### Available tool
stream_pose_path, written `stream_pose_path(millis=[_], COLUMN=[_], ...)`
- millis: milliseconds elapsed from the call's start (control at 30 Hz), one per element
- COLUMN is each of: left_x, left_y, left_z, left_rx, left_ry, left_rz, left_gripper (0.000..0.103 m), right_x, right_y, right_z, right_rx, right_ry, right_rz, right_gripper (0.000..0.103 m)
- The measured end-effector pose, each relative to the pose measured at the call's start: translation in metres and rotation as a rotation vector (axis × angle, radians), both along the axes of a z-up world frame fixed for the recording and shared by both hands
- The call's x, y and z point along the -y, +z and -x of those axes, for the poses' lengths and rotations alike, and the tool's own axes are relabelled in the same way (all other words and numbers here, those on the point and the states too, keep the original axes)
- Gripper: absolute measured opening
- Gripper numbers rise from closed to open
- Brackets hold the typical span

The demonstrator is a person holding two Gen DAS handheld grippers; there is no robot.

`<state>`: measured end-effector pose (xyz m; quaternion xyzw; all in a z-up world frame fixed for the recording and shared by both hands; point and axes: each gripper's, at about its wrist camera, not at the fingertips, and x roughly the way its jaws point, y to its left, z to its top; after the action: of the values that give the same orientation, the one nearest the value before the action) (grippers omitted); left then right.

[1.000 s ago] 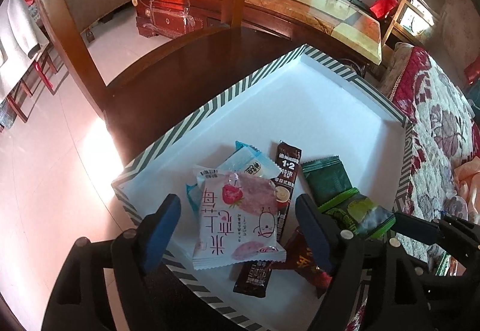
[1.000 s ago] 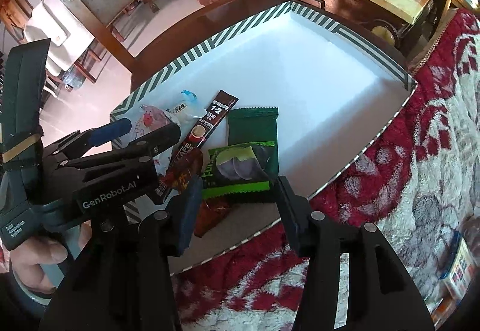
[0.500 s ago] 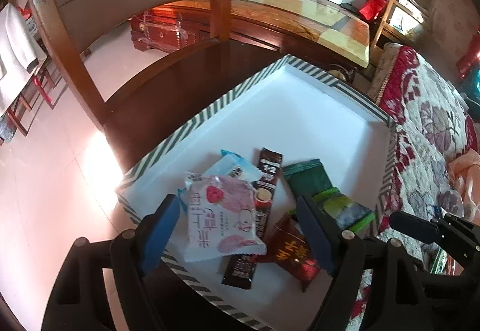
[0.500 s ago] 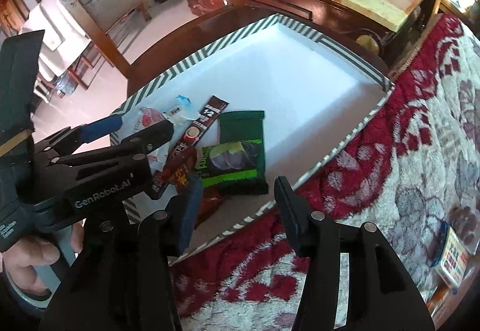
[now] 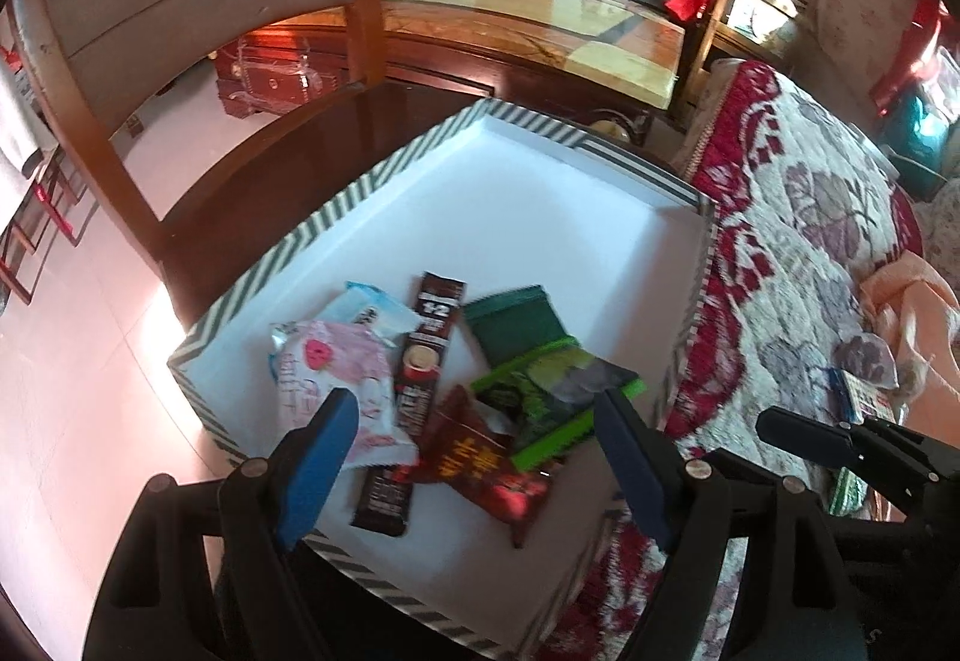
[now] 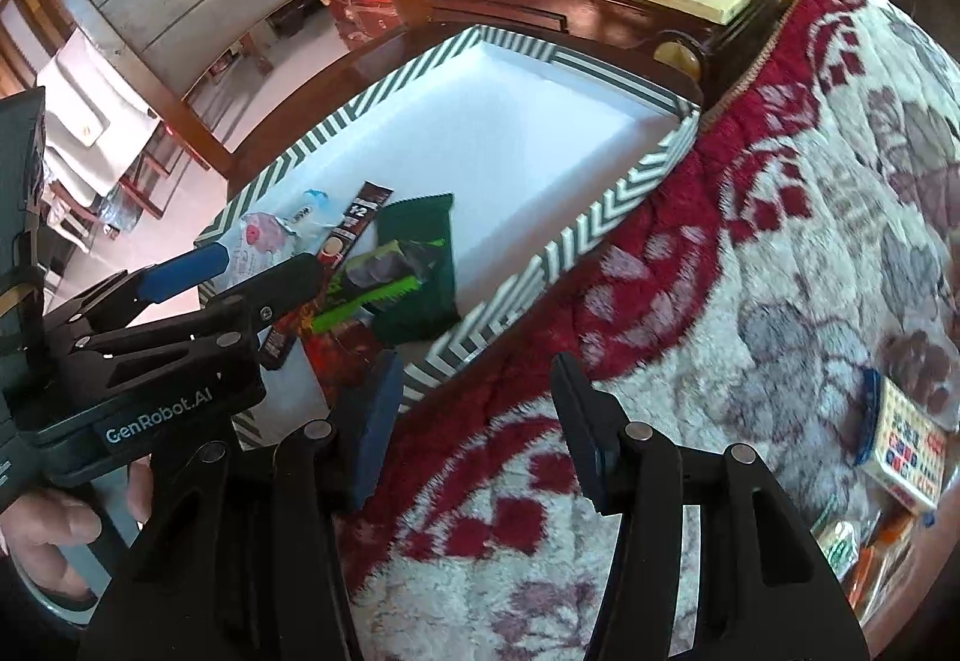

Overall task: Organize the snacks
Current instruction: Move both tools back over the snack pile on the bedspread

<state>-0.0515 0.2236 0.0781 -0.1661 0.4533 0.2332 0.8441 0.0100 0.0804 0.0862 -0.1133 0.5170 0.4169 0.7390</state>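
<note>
From the left wrist view, the left gripper (image 5: 474, 451) is hanging released over the near end of a white box with a green-striped rim (image 5: 300, 235), nothing between its blue pads. The snacks are lying in a loose heap at that near end — a pink strawberry-print packet (image 5: 342, 373) at the left, a pale blue packet (image 5: 372, 310) just beyond it, a dark coffee stick (image 5: 420, 355) running near to far, a dark green packet (image 5: 516, 322), a green chip bag (image 5: 558, 391) overlapping it, and a red-brown packet (image 5: 486, 469) nearest. The far half of the box is showing bare white.

From the right wrist view, the right gripper (image 6: 474, 421) is hovering over the red-and-cream floral blanket (image 6: 750, 253) just right of the box — its jaws have just been opening a little, and nothing is sitting between them. A boxed packet (image 6: 906, 445) is lying on the blanket far to the right. The left gripper (image 6: 240, 277) is showing at the left, held by a hand (image 6: 54, 523).
</note>
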Motion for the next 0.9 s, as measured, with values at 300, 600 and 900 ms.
stream_pose_path(millis=[300,600,900], left_x=[0.038,0.087,0.139], left_y=[0.001,0.006,0.011], left_z=[-0.008,-0.017,-0.026], left_rx=[0.003,0.026,0.119], left_ry=[-0.077,-0.175,-0.295], left_rz=[0.0,-0.003,-0.011], left_gripper=[0.083,0.083,0.083], right_x=[0.039,0.096,0.166], right_y=[0.003,0.003,0.009], right_z=[0.001,0.004,0.013], right_rx=[0.031,0.057,0.085], right_ry=[-0.066,-0.158,-0.256], right_rz=[0.006,0.021,0.018], right_gripper=[0.051,0.051,0.051])
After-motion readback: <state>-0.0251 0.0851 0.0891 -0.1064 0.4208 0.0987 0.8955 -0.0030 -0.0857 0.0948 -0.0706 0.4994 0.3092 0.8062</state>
